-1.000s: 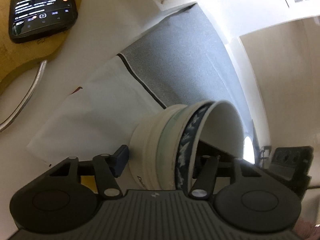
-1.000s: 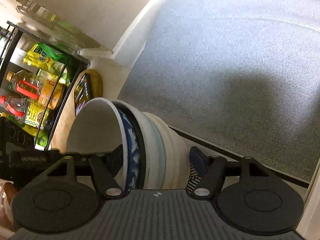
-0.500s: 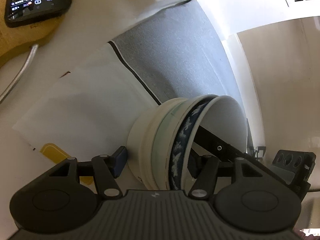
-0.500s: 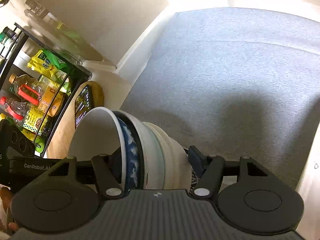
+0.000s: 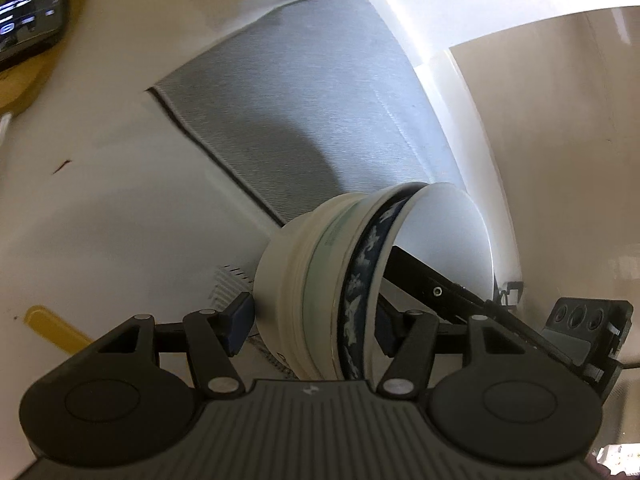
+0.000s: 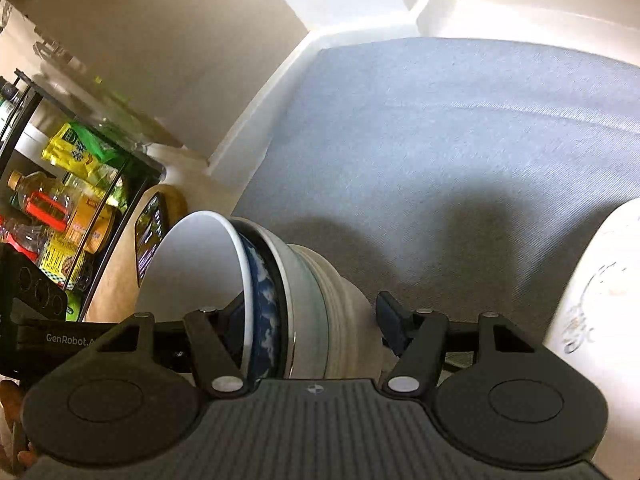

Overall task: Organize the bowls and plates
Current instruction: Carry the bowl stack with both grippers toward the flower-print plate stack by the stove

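Note:
A stack of nested bowls (image 5: 288, 272), tipped on its side, hangs between both grippers above the counter. The outer bowls are white, one has a blue patterned band, and the innermost is plain white inside (image 6: 192, 264). My left gripper (image 5: 312, 322) is shut on the stack, one pad on the outer base and the other inside the mouth. From the opposite side my right gripper (image 6: 312, 320) grips it the same way. Each gripper's body shows in the other's view.
A grey mat (image 6: 440, 152) lies ahead on the white counter. A white patterned dish (image 6: 600, 280) sits at the right edge. A phone (image 5: 24, 8) rests on a wooden board at the left. A black rack (image 6: 60, 200) holds packets and bottles.
Both grippers have carried the stack toward the grey mat. The phone has slid to the left view's edge, and the patterned dish has come into the right view.

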The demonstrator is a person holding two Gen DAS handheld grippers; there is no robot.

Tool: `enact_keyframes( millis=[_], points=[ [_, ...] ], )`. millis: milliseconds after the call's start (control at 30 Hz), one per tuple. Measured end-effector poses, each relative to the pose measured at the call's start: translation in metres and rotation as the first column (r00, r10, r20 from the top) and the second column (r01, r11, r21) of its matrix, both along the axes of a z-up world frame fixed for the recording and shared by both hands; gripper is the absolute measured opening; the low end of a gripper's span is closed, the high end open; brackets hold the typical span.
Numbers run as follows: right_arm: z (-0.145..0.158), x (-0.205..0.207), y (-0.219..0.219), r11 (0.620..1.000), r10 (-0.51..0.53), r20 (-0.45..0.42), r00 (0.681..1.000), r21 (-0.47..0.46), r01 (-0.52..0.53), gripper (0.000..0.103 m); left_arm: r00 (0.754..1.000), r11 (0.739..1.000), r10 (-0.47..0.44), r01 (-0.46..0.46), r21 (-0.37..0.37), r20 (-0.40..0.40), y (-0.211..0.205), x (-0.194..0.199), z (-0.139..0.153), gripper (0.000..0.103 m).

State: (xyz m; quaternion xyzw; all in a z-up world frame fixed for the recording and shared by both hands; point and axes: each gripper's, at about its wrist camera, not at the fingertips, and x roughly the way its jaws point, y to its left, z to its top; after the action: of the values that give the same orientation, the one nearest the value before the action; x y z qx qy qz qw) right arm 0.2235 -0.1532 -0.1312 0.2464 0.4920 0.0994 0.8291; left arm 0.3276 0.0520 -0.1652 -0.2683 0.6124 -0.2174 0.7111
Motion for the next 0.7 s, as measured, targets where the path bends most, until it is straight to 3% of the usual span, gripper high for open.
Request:
enact_keyframes(
  millis=[700],
  points=[
    [0.038, -0.038, -0.064, 0.986, -0.139, 0.077, 0.987, -0.084, 0.145, 0.067, 0.986, 0.985, -0.155, 0.159, -0.066, 0.067, -0.089, 0.010, 0.018, 0.067]
  ],
)
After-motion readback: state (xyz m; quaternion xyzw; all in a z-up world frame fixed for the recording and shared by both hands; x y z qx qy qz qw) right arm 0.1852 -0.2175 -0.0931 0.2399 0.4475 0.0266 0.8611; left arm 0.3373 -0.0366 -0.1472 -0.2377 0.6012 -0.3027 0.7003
